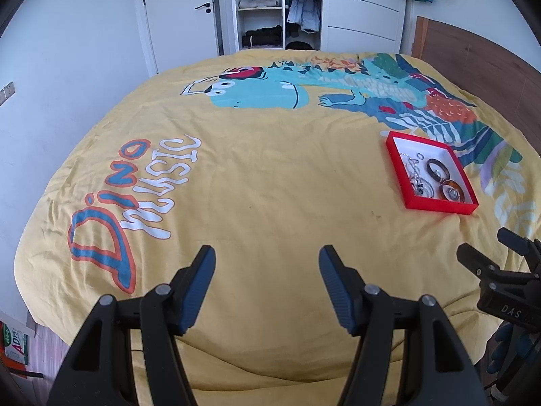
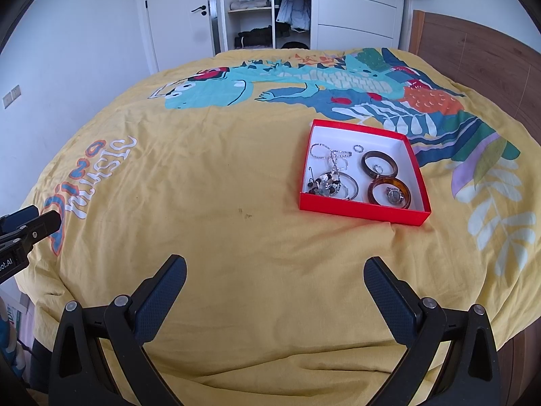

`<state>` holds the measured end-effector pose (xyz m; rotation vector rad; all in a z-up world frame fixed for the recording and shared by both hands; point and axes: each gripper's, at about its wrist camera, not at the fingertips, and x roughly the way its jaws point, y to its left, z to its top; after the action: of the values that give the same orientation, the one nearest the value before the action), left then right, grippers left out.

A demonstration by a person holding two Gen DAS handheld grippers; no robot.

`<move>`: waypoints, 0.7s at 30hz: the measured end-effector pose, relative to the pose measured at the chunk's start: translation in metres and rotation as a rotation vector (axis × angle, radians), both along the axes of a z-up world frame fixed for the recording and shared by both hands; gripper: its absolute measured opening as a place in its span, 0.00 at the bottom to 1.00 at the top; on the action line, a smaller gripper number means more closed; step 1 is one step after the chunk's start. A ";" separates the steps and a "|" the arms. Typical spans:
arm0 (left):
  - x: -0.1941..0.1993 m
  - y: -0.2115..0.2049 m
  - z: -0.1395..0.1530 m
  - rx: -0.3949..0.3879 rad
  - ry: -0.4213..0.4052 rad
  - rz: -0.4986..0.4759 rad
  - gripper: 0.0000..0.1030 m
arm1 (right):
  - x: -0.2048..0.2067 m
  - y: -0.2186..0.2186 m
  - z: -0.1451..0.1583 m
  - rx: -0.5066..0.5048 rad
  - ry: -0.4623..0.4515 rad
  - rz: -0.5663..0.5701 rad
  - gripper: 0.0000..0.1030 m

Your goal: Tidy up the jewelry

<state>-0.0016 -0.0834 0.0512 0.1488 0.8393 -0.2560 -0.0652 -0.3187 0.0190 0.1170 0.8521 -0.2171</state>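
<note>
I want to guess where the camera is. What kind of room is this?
Most likely a bedroom. There is a big bed with a yellow dinosaur cover, a wooden headboard at one side, and an open wardrobe with folded clothes and hanging jackets beside the door.

A bed fills the frame, covered by a yellow duvet [image 2: 236,237] printed with a teal dinosaur [image 2: 209,93]. At upper right stands a wooden headboard [image 2: 473,54]. White walls [image 2: 84,50] rise behind, with a white door [image 2: 182,10] at upper left and an open wardrobe [image 2: 257,6] of shelves and hanging clothes at top centre.
</note>
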 end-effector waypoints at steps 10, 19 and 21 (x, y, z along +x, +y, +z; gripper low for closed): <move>0.000 0.000 0.000 0.001 0.001 -0.001 0.60 | 0.000 0.000 0.000 -0.001 0.000 0.000 1.00; -0.002 -0.002 -0.002 -0.002 0.008 -0.002 0.60 | -0.001 0.000 0.000 -0.001 0.001 0.000 1.00; -0.002 -0.002 -0.002 -0.001 0.008 -0.002 0.60 | 0.000 0.001 0.000 -0.001 0.001 0.000 1.00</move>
<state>-0.0039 -0.0852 0.0496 0.1477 0.8466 -0.2594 -0.0652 -0.3181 0.0195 0.1158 0.8535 -0.2173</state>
